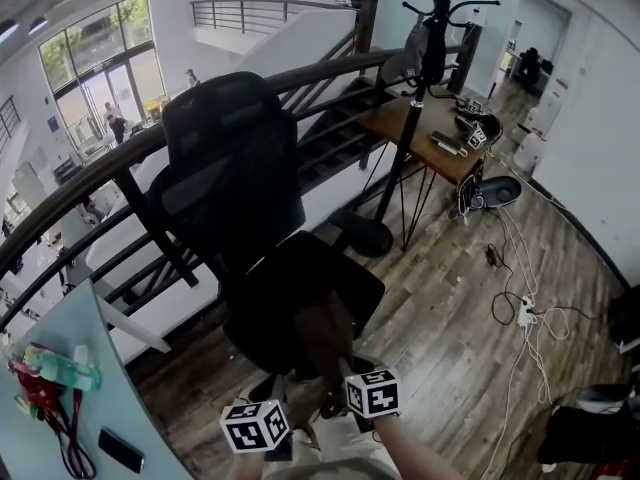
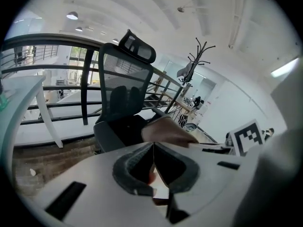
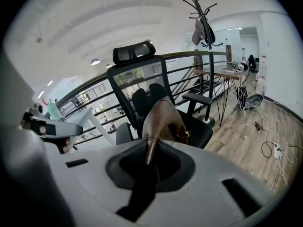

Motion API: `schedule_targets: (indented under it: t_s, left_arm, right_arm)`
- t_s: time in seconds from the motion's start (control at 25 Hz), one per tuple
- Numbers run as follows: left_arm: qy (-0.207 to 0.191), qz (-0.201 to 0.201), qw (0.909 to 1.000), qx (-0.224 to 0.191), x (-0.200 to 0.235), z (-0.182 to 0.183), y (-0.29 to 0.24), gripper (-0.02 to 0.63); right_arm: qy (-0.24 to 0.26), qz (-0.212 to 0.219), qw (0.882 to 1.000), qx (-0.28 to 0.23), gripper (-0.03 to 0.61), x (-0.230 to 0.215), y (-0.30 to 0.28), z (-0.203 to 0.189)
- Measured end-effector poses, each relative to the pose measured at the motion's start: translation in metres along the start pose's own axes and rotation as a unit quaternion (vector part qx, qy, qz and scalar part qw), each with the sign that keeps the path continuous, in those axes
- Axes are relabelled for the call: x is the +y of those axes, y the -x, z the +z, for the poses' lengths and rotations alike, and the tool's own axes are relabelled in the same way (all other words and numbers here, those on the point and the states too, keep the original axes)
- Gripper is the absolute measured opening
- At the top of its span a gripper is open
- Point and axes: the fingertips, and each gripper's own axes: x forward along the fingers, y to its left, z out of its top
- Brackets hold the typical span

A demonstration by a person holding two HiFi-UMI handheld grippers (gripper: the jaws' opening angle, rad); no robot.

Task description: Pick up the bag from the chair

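A brown leather bag (image 1: 325, 333) lies at the front of the seat of a black mesh office chair (image 1: 230, 168). In the right gripper view the bag (image 3: 163, 119) rises just past the jaws and its strap (image 3: 151, 148) runs down into them. My right gripper (image 3: 150, 151) is shut on that strap. The left gripper (image 2: 154, 148) is shut, jaws meeting in a line just short of the bag (image 2: 165, 131); whether it holds anything is unclear. In the head view both marker cubes, left (image 1: 255, 426) and right (image 1: 372, 393), sit close together below the bag.
A dark railing (image 1: 300, 73) runs behind the chair above a stairwell. A coat rack (image 1: 435, 28) and a wooden desk (image 1: 430, 128) stand at the right. Cables and a power strip (image 1: 522, 311) lie on the wood floor. A pale table (image 1: 90, 408) with small items is at lower left.
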Motion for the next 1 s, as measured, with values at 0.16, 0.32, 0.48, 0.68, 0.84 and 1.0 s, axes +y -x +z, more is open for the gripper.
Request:
schedule_targets:
  t_s: [0.16,0.32,0.48,0.68,0.84,1.0]
  left_arm:
    - [-0.011,-0.013,0.9999,0.001,-0.005,-0.009,0.015,0.003]
    - [-0.024,-0.014,0.9996,-0.004,-0.003,-0.011,0.027,0.003]
    - [-0.031,-0.021,0.9993,-0.006,-0.003,-0.017,0.035,0.003]
    - [-0.036,-0.021,0.9991,-0.008,-0.004,-0.024,0.048,0.003]
    - [-0.039,-0.021,0.999,-0.009,-0.003,-0.024,0.053,0.003]
    - [-0.042,-0.023,0.9988,-0.011,-0.004,-0.023,0.056,0.003]
  right_arm:
    - [-0.004,0.007,1.0,-0.012,0.021,0.014,0.024,-0.004]
    - [-0.002,0.014,1.0,-0.026,0.021,0.028,0.041,-0.006]
    - [0.002,0.02,0.999,-0.038,0.021,0.04,0.056,-0.008]
    - [0.003,0.02,0.999,-0.051,0.021,0.047,0.075,-0.011]
    - [0.001,0.015,0.998,-0.058,0.021,0.049,0.083,-0.008]
    - [-0.002,0.01,0.998,-0.061,0.021,0.048,0.088,-0.009]
